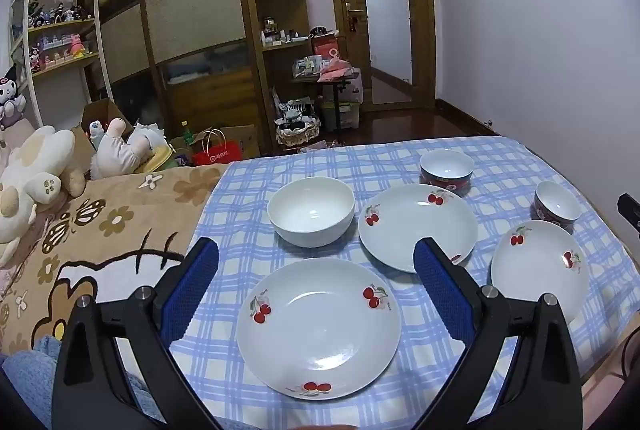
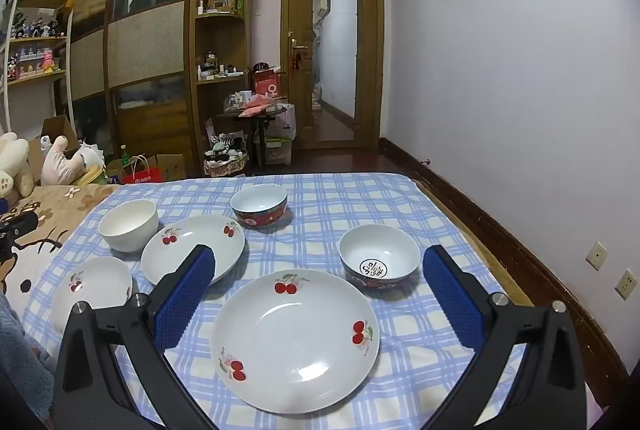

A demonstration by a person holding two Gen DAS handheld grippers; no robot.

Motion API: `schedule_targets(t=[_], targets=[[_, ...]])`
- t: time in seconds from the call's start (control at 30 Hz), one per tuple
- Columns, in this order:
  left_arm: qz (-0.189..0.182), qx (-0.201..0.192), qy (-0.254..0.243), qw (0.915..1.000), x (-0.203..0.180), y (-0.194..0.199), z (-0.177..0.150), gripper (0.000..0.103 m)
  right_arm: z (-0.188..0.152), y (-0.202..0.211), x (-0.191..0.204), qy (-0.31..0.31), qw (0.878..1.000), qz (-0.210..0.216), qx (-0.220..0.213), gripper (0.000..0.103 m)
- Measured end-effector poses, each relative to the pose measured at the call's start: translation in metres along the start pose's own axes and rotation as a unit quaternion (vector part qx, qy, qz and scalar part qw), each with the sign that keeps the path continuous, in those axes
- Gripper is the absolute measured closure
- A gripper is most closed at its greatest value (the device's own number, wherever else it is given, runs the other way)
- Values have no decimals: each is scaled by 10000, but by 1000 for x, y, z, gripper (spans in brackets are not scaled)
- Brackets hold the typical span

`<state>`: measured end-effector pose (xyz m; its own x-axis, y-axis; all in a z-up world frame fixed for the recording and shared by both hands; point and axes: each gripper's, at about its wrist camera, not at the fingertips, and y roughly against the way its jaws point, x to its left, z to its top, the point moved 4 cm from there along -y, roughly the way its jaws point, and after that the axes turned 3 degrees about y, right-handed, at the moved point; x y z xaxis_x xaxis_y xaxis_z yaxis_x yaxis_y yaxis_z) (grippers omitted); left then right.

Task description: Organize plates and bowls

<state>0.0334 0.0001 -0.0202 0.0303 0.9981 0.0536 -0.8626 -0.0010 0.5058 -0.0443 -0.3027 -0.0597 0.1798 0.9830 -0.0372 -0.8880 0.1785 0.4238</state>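
Three white cherry-print plates and three bowls sit apart on a blue checked cloth (image 1: pixel 500 158). My left gripper (image 1: pixel 316 250) hovers open over the nearest plate (image 1: pixel 318 326), with nothing between its blue pads. Beyond it stand a plain white bowl (image 1: pixel 311 210), a second plate (image 1: pixel 416 226), a third plate (image 1: pixel 540 270) and two red-patterned bowls (image 1: pixel 446 168) (image 1: pixel 557 206). My right gripper (image 2: pixel 319 254) is open and empty above that third plate (image 2: pixel 296 340). A red bowl with a black character inside (image 2: pixel 378 262) stands just right of it.
The cloth lies on a bed with a brown cartoon blanket (image 1: pixel 100 230) and plush toys (image 1: pixel 32 174) to the left. The bed's right edge drops to a wooden floor by the wall (image 2: pixel 520 70). Wardrobe, shelves and a door stand behind.
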Motion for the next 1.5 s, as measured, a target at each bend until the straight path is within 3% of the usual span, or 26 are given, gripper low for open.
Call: schedule_targets(t=[1.5], targets=[[-5, 111, -27, 9999, -2, 0, 0, 6, -1, -2, -1, -11, 10000, -18, 3, 0]])
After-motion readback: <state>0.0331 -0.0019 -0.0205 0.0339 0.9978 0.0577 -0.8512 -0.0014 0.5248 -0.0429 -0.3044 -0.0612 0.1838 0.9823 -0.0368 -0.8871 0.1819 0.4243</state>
